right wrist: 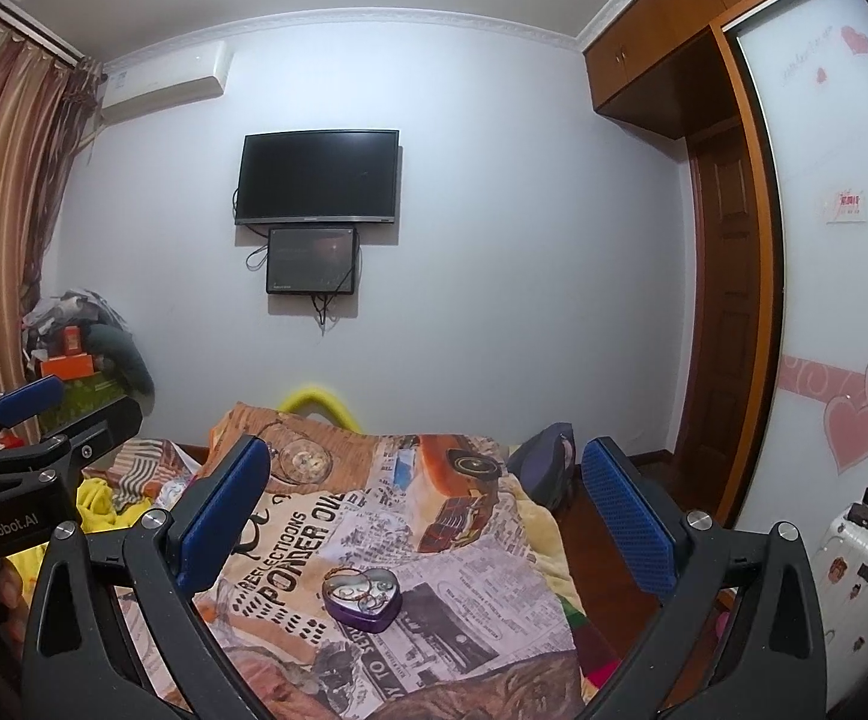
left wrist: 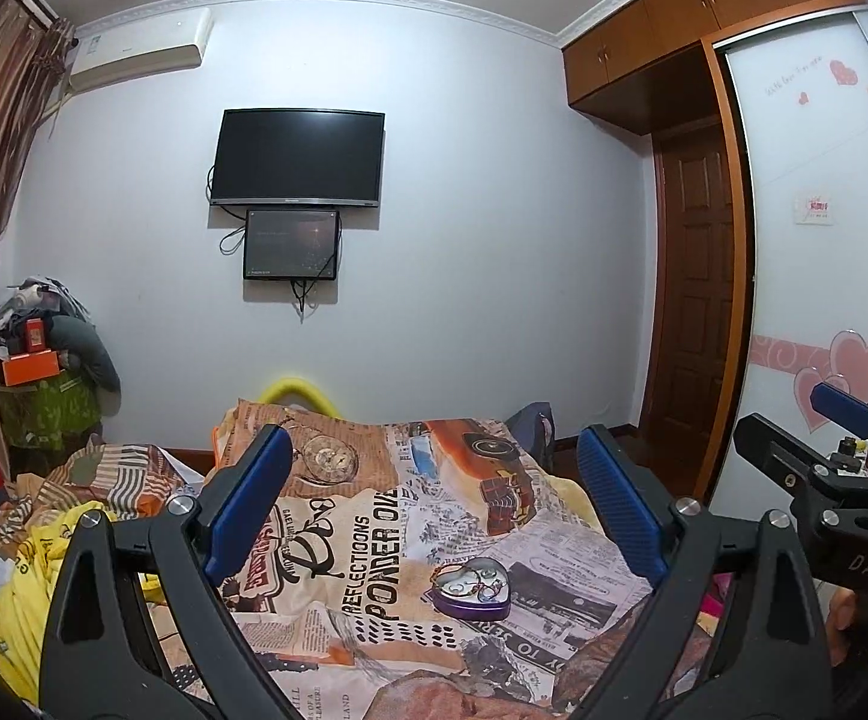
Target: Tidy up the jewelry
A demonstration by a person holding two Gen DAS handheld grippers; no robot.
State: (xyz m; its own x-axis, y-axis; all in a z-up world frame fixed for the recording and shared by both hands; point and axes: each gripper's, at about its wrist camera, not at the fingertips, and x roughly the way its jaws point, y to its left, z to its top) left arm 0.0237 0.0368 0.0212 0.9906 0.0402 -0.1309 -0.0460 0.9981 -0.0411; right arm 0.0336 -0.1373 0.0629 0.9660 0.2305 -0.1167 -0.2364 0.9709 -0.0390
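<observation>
Purple heart-shaped tin (left wrist: 471,591) lies open on the printed bedspread (left wrist: 374,540), jewelry (left wrist: 476,585) inside. Left tongs (left wrist: 434,510) and right tongs (right wrist: 428,516) both gape wide, empty, above it. Risk: the soft bedding may tip the tin under pressure, spilling pieces. Individual items remain too small to identify.

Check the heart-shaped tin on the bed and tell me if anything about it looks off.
The purple heart tin sits lidless on the patterned blanket, jewelry loose inside. One chain seems draped over its rim instead of lying inside. Nothing looks spilled or damaged. Both grippers hang above it, jaws open.
</observation>
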